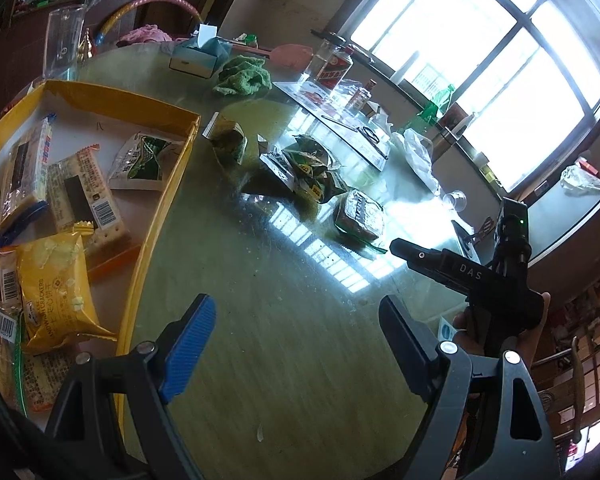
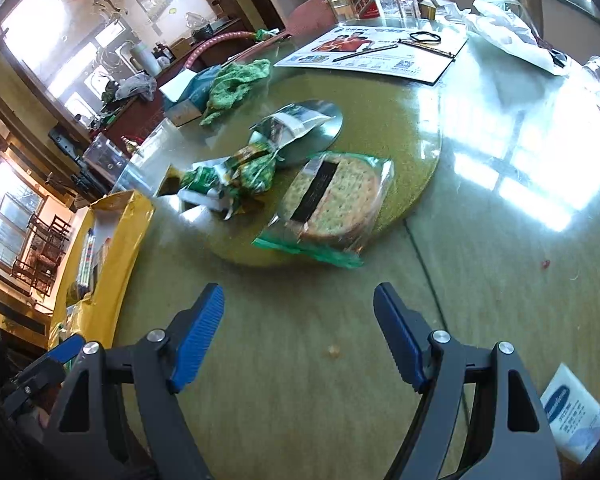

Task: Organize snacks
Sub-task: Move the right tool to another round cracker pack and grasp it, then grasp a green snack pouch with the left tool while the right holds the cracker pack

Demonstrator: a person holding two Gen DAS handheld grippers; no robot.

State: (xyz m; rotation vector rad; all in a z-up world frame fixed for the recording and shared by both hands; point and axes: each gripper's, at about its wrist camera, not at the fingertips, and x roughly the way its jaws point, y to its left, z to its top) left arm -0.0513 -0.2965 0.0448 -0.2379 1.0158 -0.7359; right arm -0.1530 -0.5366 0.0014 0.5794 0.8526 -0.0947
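Glass tabletop beneath both gaping claws

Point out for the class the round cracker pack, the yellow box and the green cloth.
round cracker pack (image 2: 332, 200): right wrist view, on the crackers beside the dark label.
yellow box (image 1: 116, 106): left wrist view, on its far wall.
green cloth (image 1: 242, 74): left wrist view, on its crumpled middle.

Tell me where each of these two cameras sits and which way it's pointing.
Left wrist: on the left tool, facing across the table, yellow tray at left; the right tool and its hand show.
Right wrist: on the right tool, facing the round cracker pack.
Shared: cracker pack, green cloth, tray.
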